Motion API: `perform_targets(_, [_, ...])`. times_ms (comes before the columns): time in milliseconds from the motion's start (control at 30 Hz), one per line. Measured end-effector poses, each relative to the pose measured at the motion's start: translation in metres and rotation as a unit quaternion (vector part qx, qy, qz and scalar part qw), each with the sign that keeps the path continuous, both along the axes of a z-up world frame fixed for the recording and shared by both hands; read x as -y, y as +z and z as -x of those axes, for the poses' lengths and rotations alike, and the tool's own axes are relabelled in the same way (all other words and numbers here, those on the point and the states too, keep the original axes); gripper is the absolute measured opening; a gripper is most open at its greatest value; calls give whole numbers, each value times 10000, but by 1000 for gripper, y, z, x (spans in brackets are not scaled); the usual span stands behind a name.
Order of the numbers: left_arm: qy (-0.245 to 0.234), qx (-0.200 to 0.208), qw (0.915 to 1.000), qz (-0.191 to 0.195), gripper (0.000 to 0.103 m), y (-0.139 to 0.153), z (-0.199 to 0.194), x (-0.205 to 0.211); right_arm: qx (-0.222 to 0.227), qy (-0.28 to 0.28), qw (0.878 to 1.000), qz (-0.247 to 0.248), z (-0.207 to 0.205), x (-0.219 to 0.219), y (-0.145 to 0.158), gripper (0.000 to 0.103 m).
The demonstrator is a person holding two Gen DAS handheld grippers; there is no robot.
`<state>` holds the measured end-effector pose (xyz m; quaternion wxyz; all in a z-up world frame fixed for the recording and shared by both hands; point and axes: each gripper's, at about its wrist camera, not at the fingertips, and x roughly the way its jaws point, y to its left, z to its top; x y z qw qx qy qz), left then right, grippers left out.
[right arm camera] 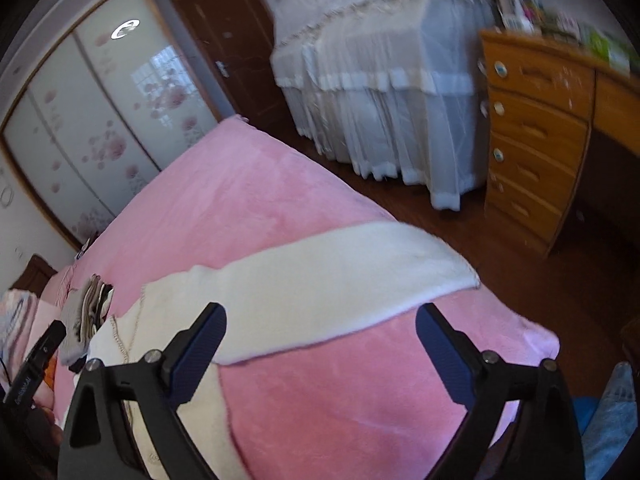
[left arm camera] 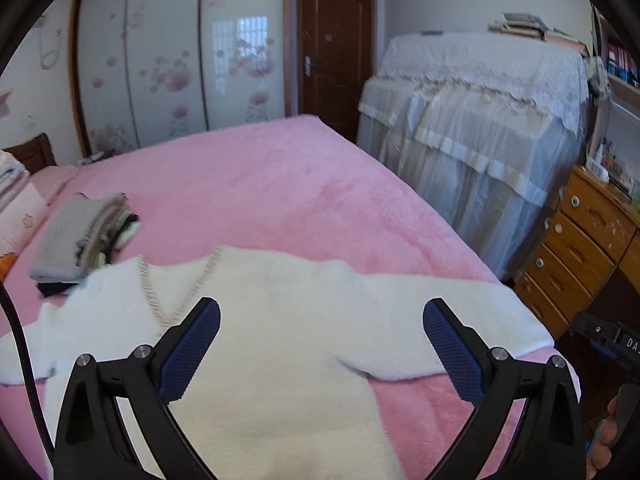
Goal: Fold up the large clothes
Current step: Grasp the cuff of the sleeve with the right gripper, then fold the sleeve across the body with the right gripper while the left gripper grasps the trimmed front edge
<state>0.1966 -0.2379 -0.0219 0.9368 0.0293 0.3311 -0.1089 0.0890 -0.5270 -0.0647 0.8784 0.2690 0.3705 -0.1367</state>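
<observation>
1. Open pink bed (left arm camera: 280, 184) surface is left beyond the white garment (left arm camera: 288, 320).
2. The left side is blocked by a stack of folded clothes (left arm camera: 84, 236).
3. The right floor gap is hemmed by a drawer chest (right arm camera: 536, 136) and a lace-covered piece of furniture (left arm camera: 480, 120).

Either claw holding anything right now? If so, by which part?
Nothing is held. The left claw and the right claw are both open above the white sweater, which lies flat on the pink bed.

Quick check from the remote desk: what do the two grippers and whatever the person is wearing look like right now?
Both the left gripper and right gripper have black angular frames with silver pivot bolts and fingers faced in dark blue textured pads. A black cable runs beside the left one. Blue jeans show lower right.
</observation>
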Motion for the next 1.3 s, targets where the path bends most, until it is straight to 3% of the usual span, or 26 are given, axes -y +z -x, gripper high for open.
perform_targets(167, [1, -484, 9983, -314, 97, -52, -30, 46, -361, -76, 9967, -727, -14, 28, -54, 84])
perform_targets(233, [-154, -727, 9966, -349, 81, -71, -39, 63, -441, -89, 9940, -998, -21, 37, -72, 81])
perform_targets(300, [-239, -995, 9942, -344, 72, -88, -48, 78, -573, -194, 9906, -1223, -26, 47, -89, 77])
perform_targets(433, [-357, -1379, 9896, -204, 72, -114, -58, 93, -568, -414, 9833, -1678, -31, 63, -115, 71])
perform_targets(633, [-446, -1521, 9870, -274, 72, -125, -56, 100, -471, -763, 9799, -1780, -49, 82, -129, 45])
perform_targets(733, [-444, -1568, 9863, -251, 71, -123, -54, 92, -488, -895, 9833, -1511, -60, 85, -130, 22])
perform_targets(800, [-387, -1573, 9865, -240, 72, -119, -52, 82, -395, -920, 9870, -1260, -63, 79, -120, 16])
perform_targets(967, [9, -1615, 9869, -2, 72, -105, -49, 30, 524, -190, 9980, -303, -72, 25, -49, 8])
perform_targets(1100, [625, -1639, 9839, 343, 72, -97, -45, -38, 1037, 1044, 9888, 239, -95, -59, -3, 8])
perform_targets(1200, [1119, -1573, 9797, 539, 72, -96, -44, -93, 1030, 1899, 9749, 543, -114, -134, 1, 8])
perform_targets(1300, [1504, -1664, 9731, 517, 72, -108, -49, -139, 448, 2641, 9604, 766, -139, -204, -36, 11])
